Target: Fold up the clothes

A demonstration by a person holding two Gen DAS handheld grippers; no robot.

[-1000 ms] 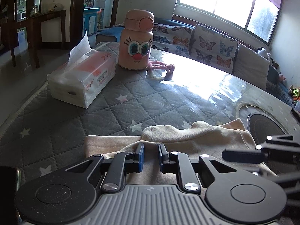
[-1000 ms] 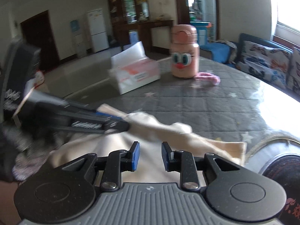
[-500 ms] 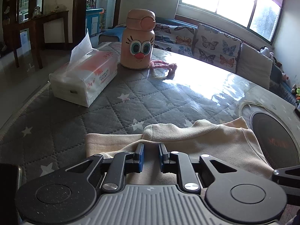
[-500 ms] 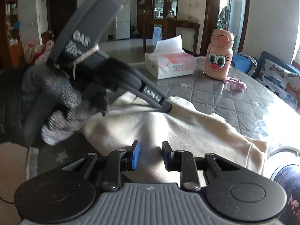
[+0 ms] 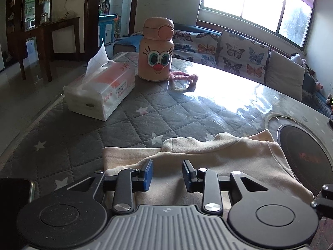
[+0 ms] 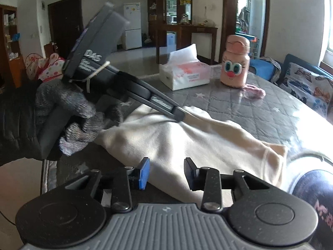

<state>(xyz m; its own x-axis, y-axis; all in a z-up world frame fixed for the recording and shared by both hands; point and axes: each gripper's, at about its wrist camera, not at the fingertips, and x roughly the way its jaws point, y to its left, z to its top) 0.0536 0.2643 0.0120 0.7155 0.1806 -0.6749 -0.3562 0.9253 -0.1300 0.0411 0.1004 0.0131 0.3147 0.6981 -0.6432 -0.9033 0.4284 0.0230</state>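
A cream garment [image 5: 218,156] lies bunched on the grey quilted table cover [image 5: 83,145], with a fold ridge along its far side. My left gripper [image 5: 167,175] hovers over its near edge, open, blue pads apart and nothing between them. From the right wrist view the same garment [image 6: 187,141] stretches from the left to the round hob. My right gripper [image 6: 166,173] is open just above its near hem. A gloved hand [image 6: 72,112] holds the left gripper [image 6: 180,114], whose tip touches the garment's far fold.
A tissue pack [image 5: 100,91] and a pink cartoon-face bottle [image 5: 157,52] stand at the far left, with a pink cord [image 5: 183,77] beside the bottle. A round black hob [image 5: 306,158] is set in the table at right. A dark phone [image 5: 14,193] lies at near left.
Both grippers' jaws have spread wider than before. The right gripper swung back toward the garment's near hem; the garment lies flatter and more spread out.
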